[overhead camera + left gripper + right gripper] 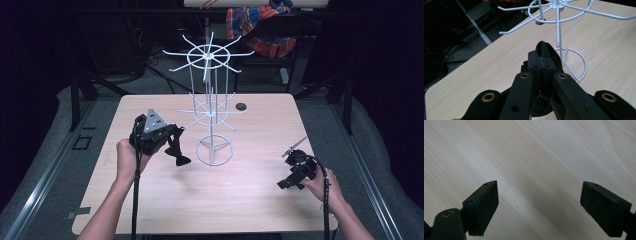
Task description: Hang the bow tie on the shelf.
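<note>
white wire rack (212,107) stands mid-counter, and just left of its base ring the left gripper (178,156) is clamped on a small black piece (547,53), seemingly next to be hung on a hook, while the right gripper (289,182), well right of it, gapes empty.

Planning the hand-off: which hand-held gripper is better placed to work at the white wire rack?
Left. The left hand-held gripper, jaws shut, sits beside the white wire rack; the right hand-held gripper, open, is farther off over bare table.
</note>
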A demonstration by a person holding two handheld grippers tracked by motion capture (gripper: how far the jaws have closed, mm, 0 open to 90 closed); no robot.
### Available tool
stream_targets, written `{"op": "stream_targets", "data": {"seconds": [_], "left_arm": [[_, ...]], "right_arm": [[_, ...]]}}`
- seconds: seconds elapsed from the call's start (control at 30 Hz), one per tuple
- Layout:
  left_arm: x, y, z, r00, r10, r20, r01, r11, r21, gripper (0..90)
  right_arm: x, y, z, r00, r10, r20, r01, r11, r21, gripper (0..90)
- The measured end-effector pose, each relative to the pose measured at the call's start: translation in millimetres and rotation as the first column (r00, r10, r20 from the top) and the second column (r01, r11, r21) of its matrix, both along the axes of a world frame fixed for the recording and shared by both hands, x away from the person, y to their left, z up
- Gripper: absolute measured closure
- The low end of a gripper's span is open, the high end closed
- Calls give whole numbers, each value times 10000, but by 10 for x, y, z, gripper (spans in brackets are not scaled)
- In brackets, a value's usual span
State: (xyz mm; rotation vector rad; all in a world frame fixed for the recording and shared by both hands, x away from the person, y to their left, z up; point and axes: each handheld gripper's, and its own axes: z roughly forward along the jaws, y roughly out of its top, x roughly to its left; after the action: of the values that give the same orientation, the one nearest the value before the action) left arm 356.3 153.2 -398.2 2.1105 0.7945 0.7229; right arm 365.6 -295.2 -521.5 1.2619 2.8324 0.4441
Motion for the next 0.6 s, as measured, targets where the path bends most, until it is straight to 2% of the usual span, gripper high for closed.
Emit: {"op": "stream_targets", "data": {"seconds": [0.13, 0.27, 0.3, 0.37, 0.6], "left_arm": [[19, -23, 14, 10000, 0, 12, 0, 10000, -48, 892], [37, -39, 45, 10000, -33, 59, 34, 10000, -57, 892], [39, -45, 53, 10000, -27, 70, 27, 9999, -101, 891], [40, -54, 75, 9999, -47, 154, 49, 9999, -111, 892], [29, -93, 103, 9998, -80, 207, 81, 9999, -63, 891]], "right_arm": [[-1, -1, -1, 10000, -25, 8, 25, 10000, 17, 148], [-17, 3, -3, 9997, -195, 153, 192, 9996, 224, 148], [-34, 13, -7, 9990, -383, 243, 372, 9983, 440, 148], [-18, 4, 15, 9999, -73, 138, 71, 9999, 136, 148], [-18, 5, 19, 9999, -51, 115, 50, 9999, 99, 148]]}}
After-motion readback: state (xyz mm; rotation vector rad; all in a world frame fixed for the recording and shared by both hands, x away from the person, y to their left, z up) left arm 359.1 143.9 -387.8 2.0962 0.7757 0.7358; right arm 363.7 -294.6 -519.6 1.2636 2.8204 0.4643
